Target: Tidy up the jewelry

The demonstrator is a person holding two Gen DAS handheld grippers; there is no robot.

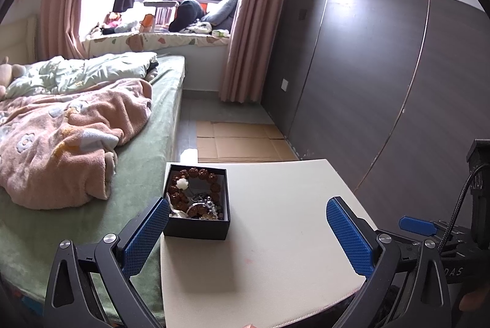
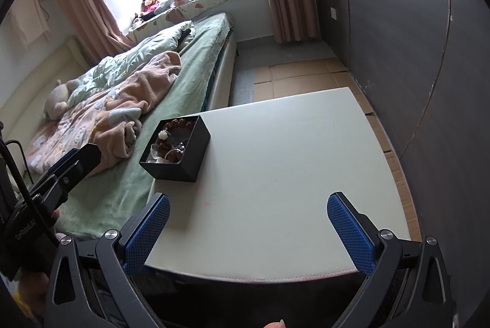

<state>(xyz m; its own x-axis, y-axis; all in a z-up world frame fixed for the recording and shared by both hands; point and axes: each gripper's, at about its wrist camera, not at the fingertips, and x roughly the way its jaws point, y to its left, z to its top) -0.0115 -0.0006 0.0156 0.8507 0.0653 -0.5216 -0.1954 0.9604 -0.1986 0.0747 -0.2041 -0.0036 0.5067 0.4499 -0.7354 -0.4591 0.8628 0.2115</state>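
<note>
A black open box point(image 1: 199, 228) point(image 2: 186, 158) stands at the left edge of a white table point(image 1: 275, 236) point(image 2: 275, 175). Inside lie a brown beaded bracelet point(image 1: 211, 176) point(image 2: 179, 123) with a white flower bead point(image 1: 182, 183) point(image 2: 163, 134) and a tangle of other jewelry. My left gripper point(image 1: 248, 216) is open, its left finger beside the box's near left corner, nothing between the pads. My right gripper point(image 2: 249, 213) is open too, over the table's near part, right of the box. The left gripper point(image 2: 73, 162) also shows at the left of the right wrist view.
A bed point(image 1: 147, 150) point(image 2: 196, 73) with a pink blanket point(image 1: 67, 138) point(image 2: 122, 104) runs along the table's left side. Cardboard sheets point(image 1: 242, 144) point(image 2: 306, 77) lie on the floor beyond the table. A dark wall panel point(image 1: 382, 77) point(image 2: 428, 52) stands to the right.
</note>
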